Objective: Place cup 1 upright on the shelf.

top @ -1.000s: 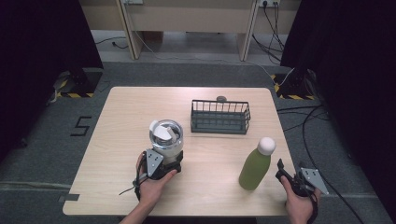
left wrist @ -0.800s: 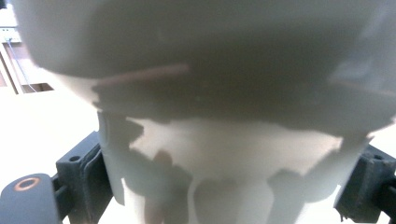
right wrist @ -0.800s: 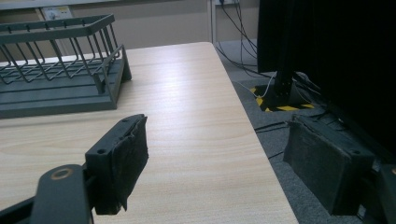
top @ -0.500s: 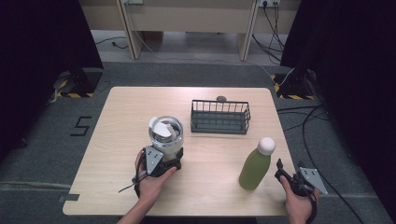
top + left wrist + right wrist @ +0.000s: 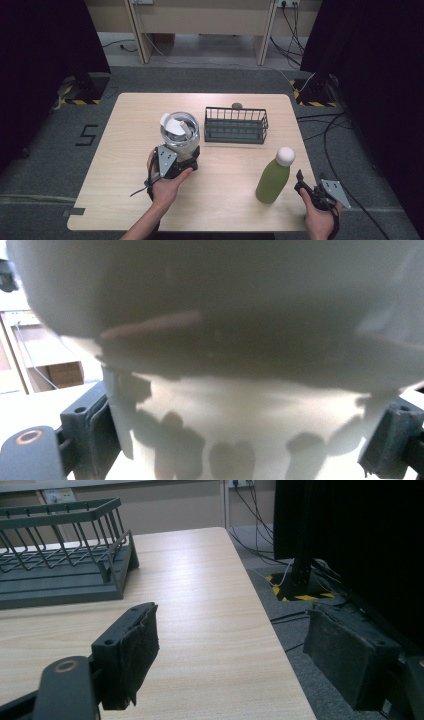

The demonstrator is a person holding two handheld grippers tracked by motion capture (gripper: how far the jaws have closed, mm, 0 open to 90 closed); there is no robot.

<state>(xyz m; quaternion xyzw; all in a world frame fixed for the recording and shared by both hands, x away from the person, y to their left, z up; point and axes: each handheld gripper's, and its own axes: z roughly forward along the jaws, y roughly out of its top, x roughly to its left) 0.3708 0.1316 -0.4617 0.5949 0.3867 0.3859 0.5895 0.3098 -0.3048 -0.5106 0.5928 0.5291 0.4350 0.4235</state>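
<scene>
Glass, by its shine: the jar (image 5: 179,132) sits between my left claw's (image 5: 182,161) jaws, gripped low on its base, smooth, stiff, breakable, likely slippery; I'd hold there firmly. Beyond it stands the basket (image 5: 235,125). My right claw (image 5: 240,655) gapes wide, empty.

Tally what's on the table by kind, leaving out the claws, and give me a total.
Clear lidded jar, held in the left claw: 1
Green bottle with white cap: 1
Dark wire basket: 1
Small dark round object behind the basket, too small to identify: 1
Total: 4
</scene>
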